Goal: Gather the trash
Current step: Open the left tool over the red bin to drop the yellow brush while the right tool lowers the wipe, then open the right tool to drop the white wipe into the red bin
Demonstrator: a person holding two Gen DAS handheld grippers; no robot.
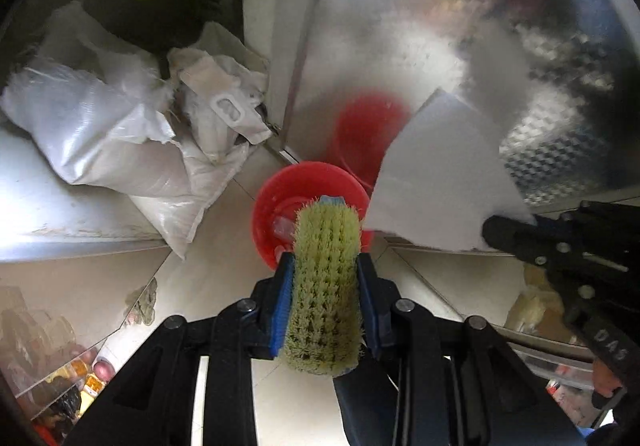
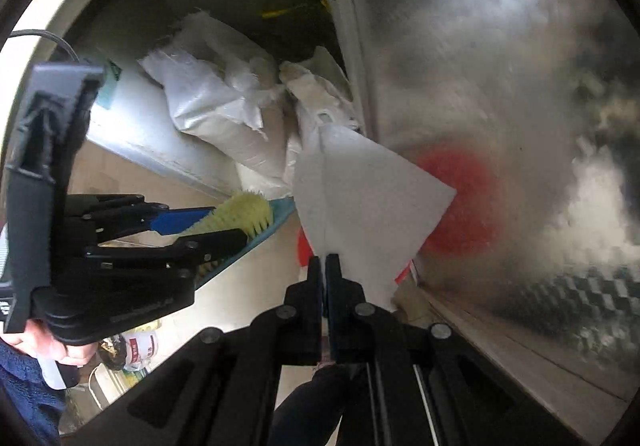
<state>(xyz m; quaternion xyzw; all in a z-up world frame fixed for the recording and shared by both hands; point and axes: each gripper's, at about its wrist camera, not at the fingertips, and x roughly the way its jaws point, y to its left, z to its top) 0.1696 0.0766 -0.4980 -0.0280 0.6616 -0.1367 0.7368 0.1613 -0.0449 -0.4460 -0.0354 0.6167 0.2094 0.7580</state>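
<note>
My left gripper [image 1: 325, 266] is shut on a scrub brush [image 1: 325, 286] with pale yellow-green bristles and a blue back, held above a red bucket [image 1: 280, 202] on the floor. Seen from the right wrist, the brush [image 2: 244, 216] sticks out of the left gripper [image 2: 224, 226] at the left. My right gripper [image 2: 323, 264] is shut on a white sheet of paper [image 2: 368, 202], which fans up and to the right and hides most of the red bucket [image 2: 304, 246]. In the left wrist view the paper [image 1: 444, 174] hangs from the right gripper [image 1: 496, 234] beside the bucket.
A shiny metal cabinet wall [image 1: 420, 26] rises on the right and mirrors the bucket in red. White woven sacks [image 1: 120, 134] are piled on the left beside a steel ledge [image 1: 60, 214]. Below lies pale tiled floor [image 1: 224, 254]. A hand [image 2: 40, 342] holds the left gripper's handle.
</note>
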